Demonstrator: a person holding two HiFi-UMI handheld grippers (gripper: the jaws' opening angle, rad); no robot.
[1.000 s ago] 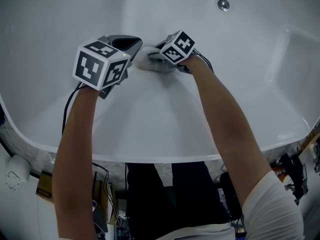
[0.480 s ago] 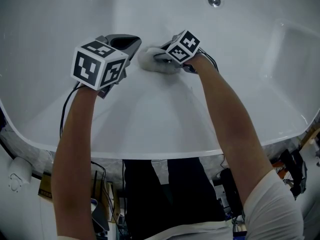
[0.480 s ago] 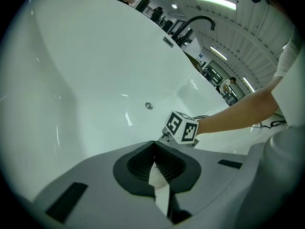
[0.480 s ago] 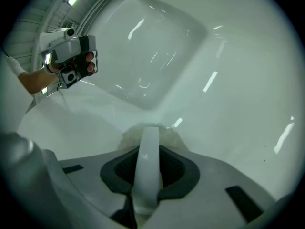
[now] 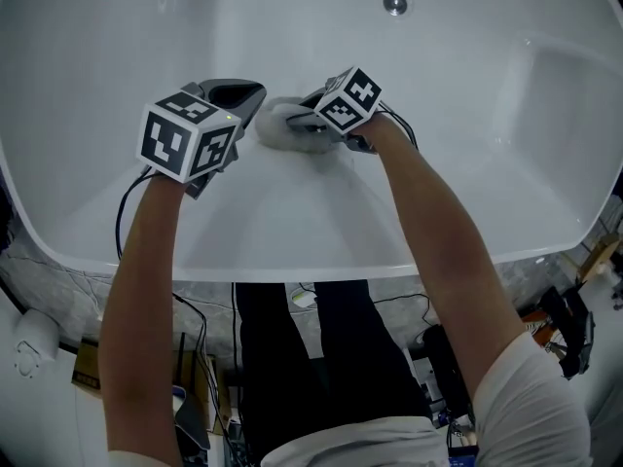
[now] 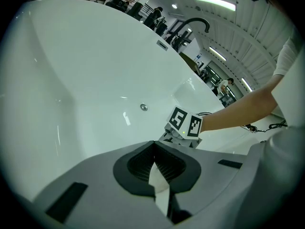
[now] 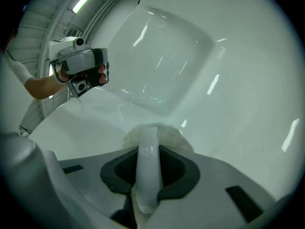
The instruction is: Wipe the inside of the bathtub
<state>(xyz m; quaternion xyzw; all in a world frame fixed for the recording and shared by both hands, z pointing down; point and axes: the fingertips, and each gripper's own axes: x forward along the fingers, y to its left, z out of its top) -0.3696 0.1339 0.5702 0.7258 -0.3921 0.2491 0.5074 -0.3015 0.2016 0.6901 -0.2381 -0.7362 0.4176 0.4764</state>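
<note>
Right gripper (image 7: 147,173): jaws clamped on the white handle of the scrub pad (image 5: 284,125).
Scrub pad: against the bathtub (image 5: 292,222) inner wall, drain (image 5: 394,4) at its 1 o'clock.
Left gripper (image 6: 153,162): jaws together, nothing between them, just beside the scrub pad at its 9 o'clock.

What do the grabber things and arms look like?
The left gripper and right gripper are grey plastic with dark ribbed pads. Each carries a white cube with black square markers, and a thin black cable trails from each. The arms are bare; a white short sleeve shows on the right one.
</note>
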